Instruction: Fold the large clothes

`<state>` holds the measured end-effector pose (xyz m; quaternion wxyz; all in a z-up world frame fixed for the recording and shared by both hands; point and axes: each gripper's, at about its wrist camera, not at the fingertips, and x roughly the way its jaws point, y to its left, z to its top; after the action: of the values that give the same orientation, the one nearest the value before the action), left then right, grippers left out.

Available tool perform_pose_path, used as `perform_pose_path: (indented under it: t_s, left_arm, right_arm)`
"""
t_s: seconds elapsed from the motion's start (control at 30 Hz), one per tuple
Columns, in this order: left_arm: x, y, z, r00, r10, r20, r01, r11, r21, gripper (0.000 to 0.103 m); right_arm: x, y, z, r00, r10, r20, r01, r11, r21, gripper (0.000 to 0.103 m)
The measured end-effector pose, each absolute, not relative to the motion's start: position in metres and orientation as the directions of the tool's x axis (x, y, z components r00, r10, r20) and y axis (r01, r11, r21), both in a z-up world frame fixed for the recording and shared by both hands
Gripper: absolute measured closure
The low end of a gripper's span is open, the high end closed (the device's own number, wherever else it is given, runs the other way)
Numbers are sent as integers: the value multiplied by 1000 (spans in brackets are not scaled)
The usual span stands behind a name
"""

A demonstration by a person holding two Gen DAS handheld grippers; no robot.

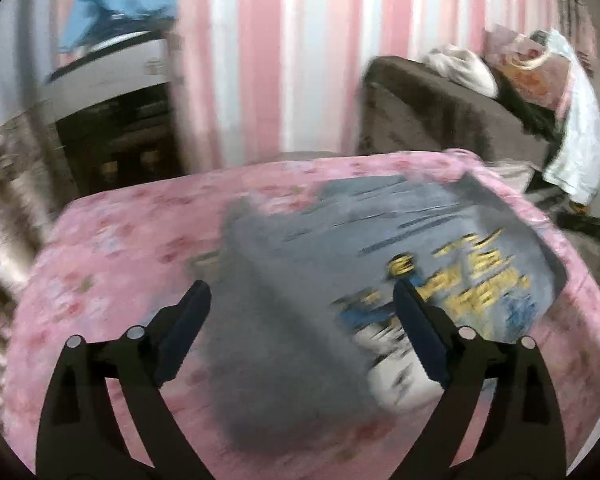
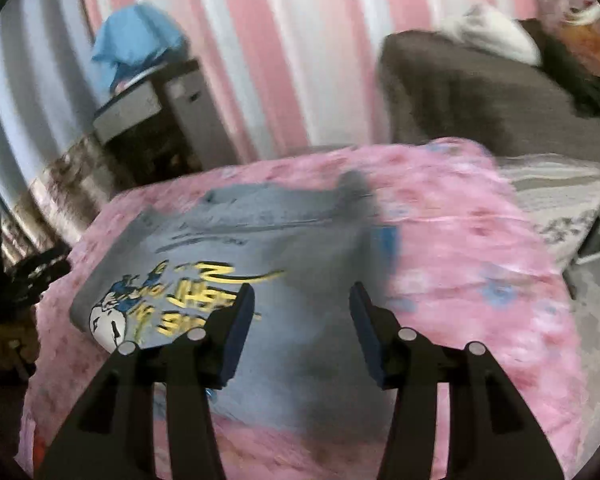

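A grey T-shirt (image 1: pixel 340 248) with a yellow, blue and white print lies spread on a pink flowered cover (image 1: pixel 120 240). Both views are blurred. My left gripper (image 1: pixel 302 292) hangs above the shirt's left part, its jaws wide open and nothing between them. In the right wrist view the same grey T-shirt (image 2: pixel 260 232) shows with the print at the left. My right gripper (image 2: pixel 302 294) hovers over its lower right part, jaws open, empty. A dark object that may be the other gripper (image 2: pixel 32 276) shows at the left edge of the pink cover (image 2: pixel 480 260).
A brown sofa (image 1: pixel 452 108) with piled clothes and a white cloth (image 1: pixel 580 132) stands at the back right. A grey cabinet (image 1: pixel 112 120) with a blue cloth (image 1: pixel 120 4) on top stands back left, before pink and white striped curtains (image 1: pixel 280 40). A patterned cushion (image 2: pixel 556 200) lies right of the cover.
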<state>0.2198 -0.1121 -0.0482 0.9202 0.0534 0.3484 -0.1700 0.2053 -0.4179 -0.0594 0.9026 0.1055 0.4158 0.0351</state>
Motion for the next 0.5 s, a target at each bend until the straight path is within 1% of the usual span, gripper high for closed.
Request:
perform_pose_path:
  t_s: [0.13, 0.23, 0.3, 0.33, 0.4, 0.43, 0.47, 0.5]
  left_arm:
    - [250, -143, -74, 639, -270, -720, 356, 934, -34, 10]
    - [278, -154, -102, 601, -212, -770, 325, 946, -6, 10]
    - [297, -154, -123, 567, -166, -807, 304, 952, 18, 10]
    - [307, -151, -129, 547, -160, -822, 288, 958, 5, 10]
    - [318, -149, -133, 535, -142, -833, 272, 962, 10, 11]
    - [321, -148, -131, 553, -108, -826, 257, 965, 46, 16]
    - [325, -148, -131, 566, -73, -821, 241, 967, 81, 18]
    - [330, -144, -131, 569, -51, -821, 221, 971, 93, 18]
  right_arm:
    - [247, -397, -98, 557, 116, -822, 35, 986, 163, 49]
    - [269, -393, -113, 530, 52, -847, 44, 995, 88, 46]
    - [286, -398, -119, 522, 5, -853, 55, 998, 39, 41]
    - [293, -401, -121, 519, -14, -855, 66, 998, 24, 41]
    - [311, -412, -127, 507, -28, -861, 91, 996, 21, 42]
    - [316, -416, -130, 502, -30, -864, 98, 995, 23, 43]
    - [322, -419, -132, 495, -29, -868, 106, 994, 28, 43]
    - [325, -424, -130, 497, -28, -867, 118, 992, 35, 45]
